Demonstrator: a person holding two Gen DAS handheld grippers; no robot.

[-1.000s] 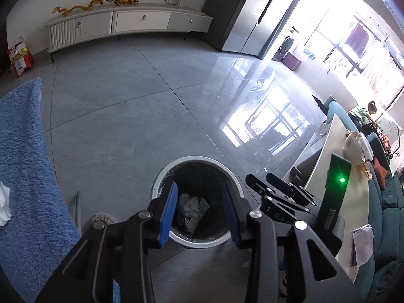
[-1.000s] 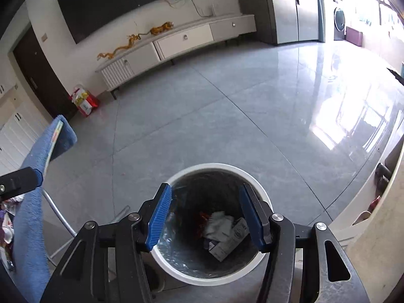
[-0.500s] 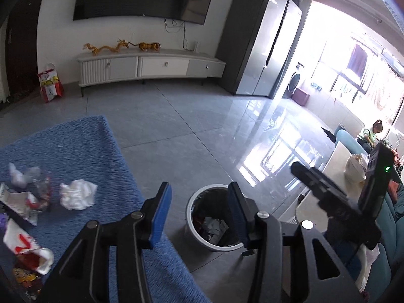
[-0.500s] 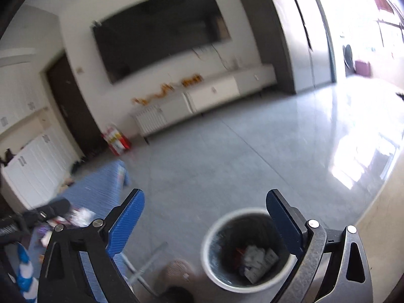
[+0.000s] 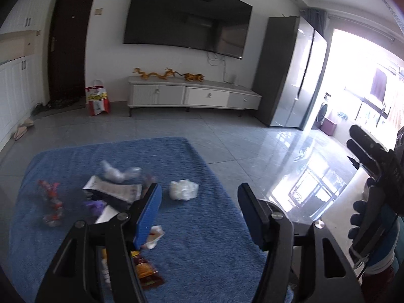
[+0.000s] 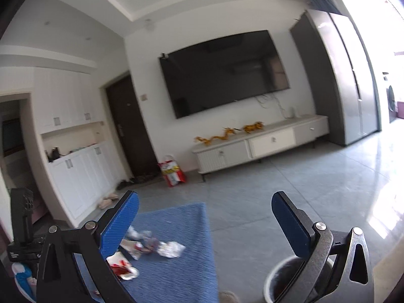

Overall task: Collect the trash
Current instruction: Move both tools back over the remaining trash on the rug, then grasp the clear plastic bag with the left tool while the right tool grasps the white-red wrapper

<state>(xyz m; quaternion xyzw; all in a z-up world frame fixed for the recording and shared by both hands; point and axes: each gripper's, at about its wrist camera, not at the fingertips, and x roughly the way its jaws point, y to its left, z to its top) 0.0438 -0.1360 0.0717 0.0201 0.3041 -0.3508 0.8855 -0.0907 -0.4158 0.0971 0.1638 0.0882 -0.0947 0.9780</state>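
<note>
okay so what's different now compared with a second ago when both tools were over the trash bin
Both tools lifted away from the bin and swung toward the blue cloth with the remaining trash. The left tool and the right tool have just been opening; nothing sits between either's jaws. The crumpled tissue and wrappers lie uncollected.

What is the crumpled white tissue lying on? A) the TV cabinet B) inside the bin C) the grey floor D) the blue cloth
D: the crumpled white tissue rests on the blue cloth, beside the other wrappers.
</note>
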